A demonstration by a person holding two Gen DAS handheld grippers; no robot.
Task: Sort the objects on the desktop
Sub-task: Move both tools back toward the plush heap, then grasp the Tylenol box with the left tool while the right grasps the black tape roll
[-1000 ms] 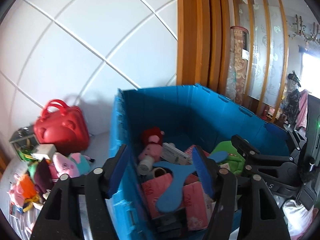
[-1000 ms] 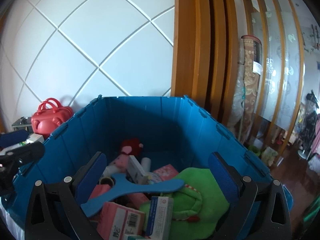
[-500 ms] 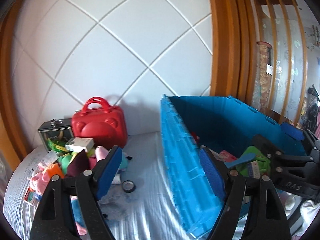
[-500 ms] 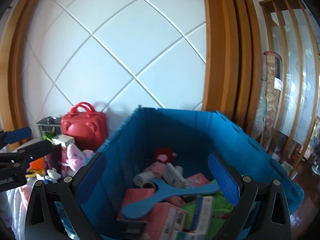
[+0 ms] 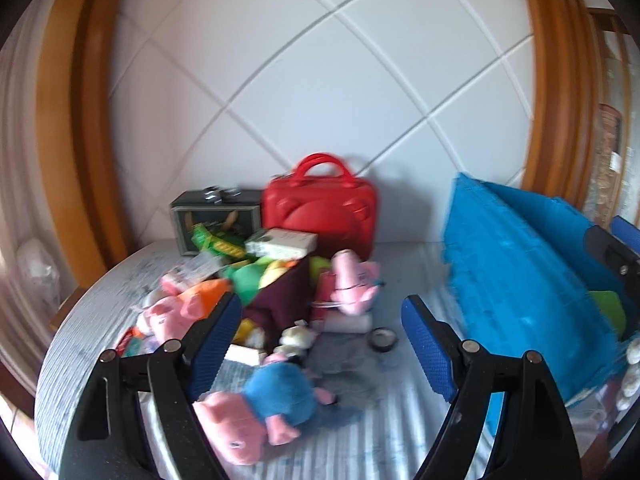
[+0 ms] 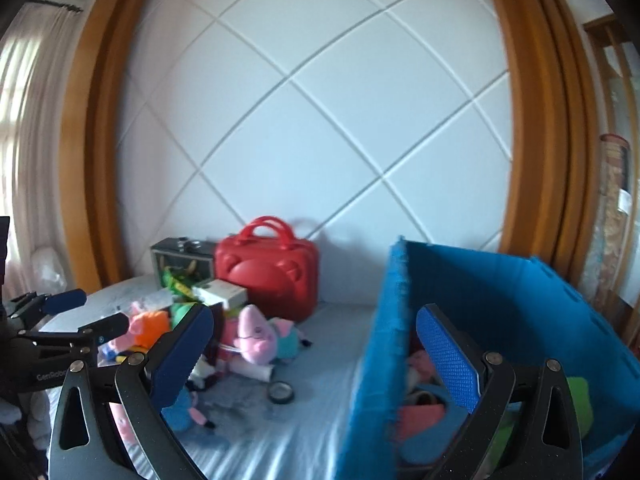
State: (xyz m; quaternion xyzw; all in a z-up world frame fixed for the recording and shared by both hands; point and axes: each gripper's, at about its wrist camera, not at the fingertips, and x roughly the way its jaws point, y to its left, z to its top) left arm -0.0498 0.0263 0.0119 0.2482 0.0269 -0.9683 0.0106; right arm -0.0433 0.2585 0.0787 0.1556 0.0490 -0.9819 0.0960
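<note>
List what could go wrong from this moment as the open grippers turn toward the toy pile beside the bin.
1. The toy pile is tangled; a grab at one plush could drag or topple its neighbours.
2. The small tape roll lies loose near the blue bin and could get knocked away.
3. The right gripper straddles the bin's wall, so a sideways sweep may hit it.
The left gripper hangs open over the blue-shirted plush pig, the likeliest pick.

Toy heap [image 5: 256, 292] left of bin [image 5: 520, 280], suitcase [image 5: 320, 212] behind (against wall [image 5: 320, 80]).
</note>
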